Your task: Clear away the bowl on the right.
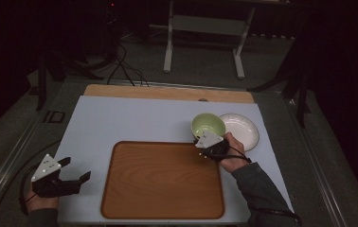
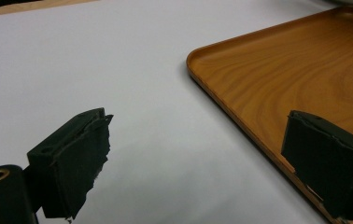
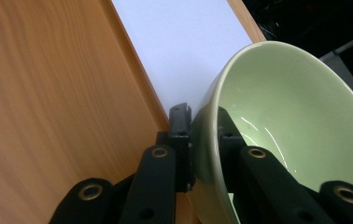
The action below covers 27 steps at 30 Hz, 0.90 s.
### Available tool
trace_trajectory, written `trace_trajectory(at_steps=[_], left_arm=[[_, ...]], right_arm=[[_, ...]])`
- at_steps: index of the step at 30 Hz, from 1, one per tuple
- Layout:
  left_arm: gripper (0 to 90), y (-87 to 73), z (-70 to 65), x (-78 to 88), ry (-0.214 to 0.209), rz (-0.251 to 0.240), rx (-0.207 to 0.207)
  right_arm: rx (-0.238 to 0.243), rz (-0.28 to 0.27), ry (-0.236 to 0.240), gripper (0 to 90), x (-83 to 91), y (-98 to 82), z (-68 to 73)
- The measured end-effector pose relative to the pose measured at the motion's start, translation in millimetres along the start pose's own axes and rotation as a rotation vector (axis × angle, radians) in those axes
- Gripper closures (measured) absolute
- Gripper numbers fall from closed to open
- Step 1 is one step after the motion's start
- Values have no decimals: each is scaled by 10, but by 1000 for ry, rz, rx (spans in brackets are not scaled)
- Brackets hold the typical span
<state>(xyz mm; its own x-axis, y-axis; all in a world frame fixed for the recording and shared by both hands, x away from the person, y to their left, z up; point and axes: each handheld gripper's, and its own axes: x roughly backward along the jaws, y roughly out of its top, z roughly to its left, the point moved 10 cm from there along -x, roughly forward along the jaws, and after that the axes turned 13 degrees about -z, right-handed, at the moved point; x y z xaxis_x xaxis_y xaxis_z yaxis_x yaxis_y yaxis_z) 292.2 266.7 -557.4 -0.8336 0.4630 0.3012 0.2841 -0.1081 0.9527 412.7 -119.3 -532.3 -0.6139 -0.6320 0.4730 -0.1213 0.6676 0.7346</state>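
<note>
Right gripper [image 1: 206, 142], clamped on green bowl [image 1: 209, 125] rim, near white sheet [image 1: 120, 123] right edge; dark room beyond. Left gripper [image 2: 193, 154] view: jaws wide, nothing held, over sheet beside wooden tray [image 2: 305, 70]. Right gripper view: one jaw inside bowl, one outside.

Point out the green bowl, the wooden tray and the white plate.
pale green ceramic bowl [image 1: 208, 124], high view, inner wall
brown wooden rectangular tray [image 1: 163, 182], high view, bare floor
round white plate [image 1: 243, 131], high view, bare middle

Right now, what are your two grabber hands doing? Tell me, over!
Right gripper shut on green bowl rim, one jaw inside. Left gripper open, holding nothing. Wooden tray bare beside the bowl; white plate just behind.
</note>
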Motion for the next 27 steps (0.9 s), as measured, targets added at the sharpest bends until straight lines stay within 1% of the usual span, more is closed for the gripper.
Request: trace_trajectory(at_steps=[9, 22, 27], left_arm=[[75, 1, -1, 0, 0, 0, -1], [74, 9, 3, 7, 5, -4, -2], [74, 11, 4, 8, 4, -6, -1]], right_arm=[[32, -11, 24, 818, 6, 62, 101], [38, -35, 49, 818, -4, 160, 222], [55, -36, 61, 818, -26, 181, 296]])
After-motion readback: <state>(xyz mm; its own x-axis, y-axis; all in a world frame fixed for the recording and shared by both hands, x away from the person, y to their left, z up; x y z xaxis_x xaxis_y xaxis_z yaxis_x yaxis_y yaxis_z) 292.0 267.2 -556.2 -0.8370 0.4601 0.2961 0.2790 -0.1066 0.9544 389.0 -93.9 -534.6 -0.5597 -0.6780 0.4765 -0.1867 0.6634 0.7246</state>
